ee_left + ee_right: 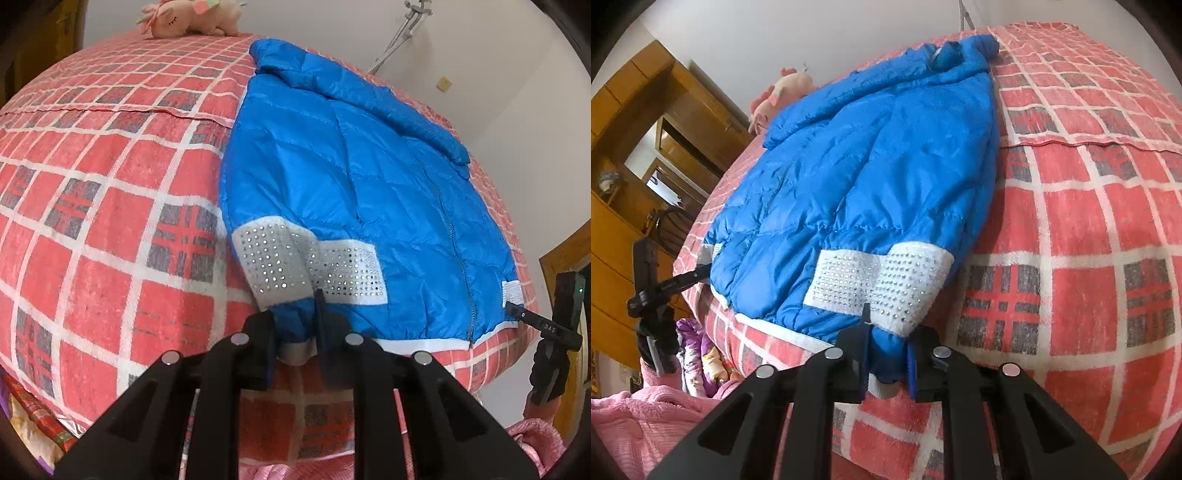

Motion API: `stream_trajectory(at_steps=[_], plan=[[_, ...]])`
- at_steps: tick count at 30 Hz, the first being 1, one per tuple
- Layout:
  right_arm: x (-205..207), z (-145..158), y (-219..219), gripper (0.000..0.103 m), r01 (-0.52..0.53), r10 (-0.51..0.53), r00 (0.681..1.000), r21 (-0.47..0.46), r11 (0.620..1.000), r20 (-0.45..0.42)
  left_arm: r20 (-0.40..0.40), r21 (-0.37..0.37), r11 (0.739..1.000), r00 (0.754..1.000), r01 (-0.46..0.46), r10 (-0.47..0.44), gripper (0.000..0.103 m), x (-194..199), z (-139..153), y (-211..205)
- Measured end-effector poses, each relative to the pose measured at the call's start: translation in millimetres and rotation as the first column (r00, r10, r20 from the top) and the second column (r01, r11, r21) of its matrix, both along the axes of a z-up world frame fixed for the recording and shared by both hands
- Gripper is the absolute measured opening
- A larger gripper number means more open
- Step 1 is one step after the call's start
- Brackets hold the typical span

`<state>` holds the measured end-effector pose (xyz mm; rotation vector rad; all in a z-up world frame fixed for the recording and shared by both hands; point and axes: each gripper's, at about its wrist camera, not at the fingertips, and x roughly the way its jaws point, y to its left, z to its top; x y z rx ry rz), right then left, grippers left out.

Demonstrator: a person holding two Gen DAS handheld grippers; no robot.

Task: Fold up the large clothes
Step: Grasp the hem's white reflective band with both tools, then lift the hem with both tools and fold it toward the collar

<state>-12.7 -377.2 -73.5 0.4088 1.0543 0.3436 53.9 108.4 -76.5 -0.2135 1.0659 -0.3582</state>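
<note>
Left wrist view: a bright blue quilted puffer jacket (351,184) lies flat on a bed covered by a red-and-white plaid blanket (110,184), its collar toward the far edge and its hem at the near edge. White bands studded with small silver dots (306,266) cross the jacket near the hem. The left gripper (295,328) has its black fingers (264,332) narrowed onto the blue fabric and white trim at the hem's near-left corner. At the hem's other corner the right gripper (517,312) touches the jacket; whether it grips cannot be told here. A pink plush toy (192,18) rests at the bed's far edge.

Right wrist view: the right gripper (886,343) pinches a bunched blue corner of the jacket (868,166) just below the studded white band (882,284), at the bed's near edge. The left gripper (698,275) meets the hem's opposite corner. A wooden cabinet (635,166) stands beyond the bed, and pink fleece fabric (635,421) lies below its near edge.
</note>
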Motion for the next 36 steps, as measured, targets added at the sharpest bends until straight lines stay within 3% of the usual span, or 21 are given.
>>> stream_trajectory(at_steps=[10, 16, 22, 29, 36], plan=[[5, 51, -9, 0.009, -0.018, 0.011, 0.988, 0.044, 0.999, 0.152, 0.116, -0.108, 0.994, 0.993, 0.034, -0.022, 0.008, 2, 46, 0], [25, 86, -14, 0.009, -0.019, 0.009, 0.973, 0.039, 0.999, 0.232, 0.200, -0.137, 0.988, 0.979, 0.067, -0.039, 0.007, 29, 80, -10], [64, 118, -28, 0.009, -0.003, -0.013, 0.961, 0.055, 0.998, 0.277, 0.268, -0.158, 0.985, 0.963, 0.072, -0.028, 0.007, 75, 110, -16], [131, 146, -41, 0.009, 0.028, -0.045, 0.959, 0.065, 0.998, 0.281, 0.352, -0.124, 0.990, 0.936, 0.072, -0.024, 0.008, 129, 142, -36], [211, 141, -55, 0.009, 0.077, -0.097, 0.969, 0.096, 0.992, 0.226, 0.360, -0.102, 0.994, 0.933, 0.043, -0.003, 0.008, 198, 149, -57]])
